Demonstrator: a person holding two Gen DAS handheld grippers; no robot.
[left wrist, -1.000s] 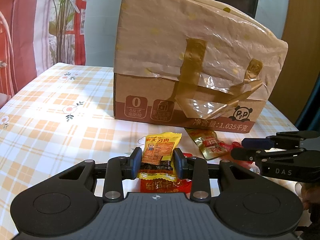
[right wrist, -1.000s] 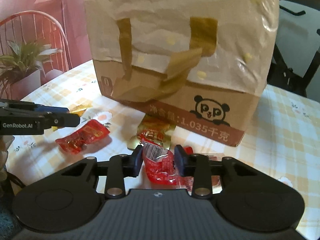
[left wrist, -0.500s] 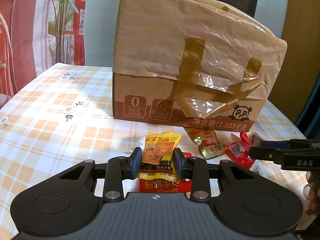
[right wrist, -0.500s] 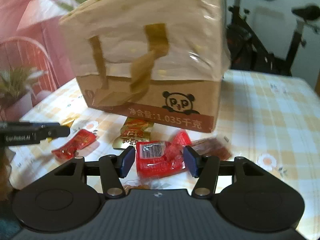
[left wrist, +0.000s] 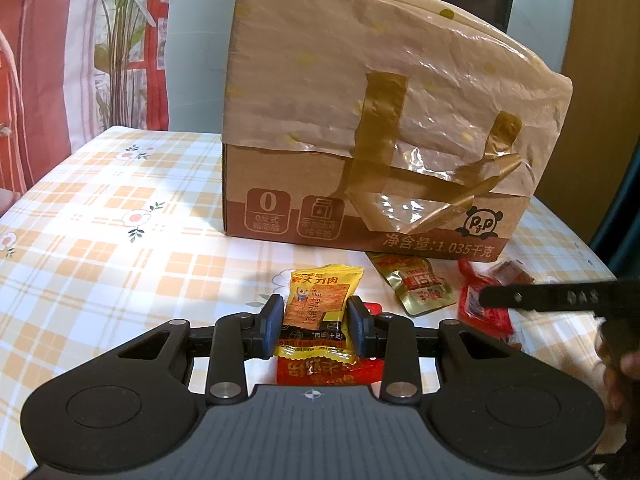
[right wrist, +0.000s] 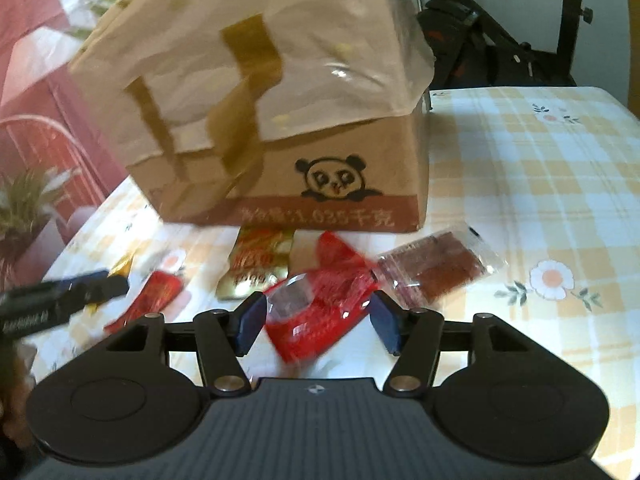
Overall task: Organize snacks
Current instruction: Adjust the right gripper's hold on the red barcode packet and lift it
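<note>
Two hand-held grippers working the loose snacks in front of the cardboard box (left wrist: 360,216).

The left hand-held gripper (left wrist: 316,324) pinched a yellow snack packet (left wrist: 320,300) above the desk (left wrist: 100,216). The right hand-held gripper (right wrist: 316,320) stood spread around a red snack packet (right wrist: 320,312), apparently not gripping it. A gold packet (right wrist: 256,268) and a brown packet (right wrist: 436,272) lay just before the box. Good practice would be to close squarely on the red packet's middle, since crinkly film slips.
</note>
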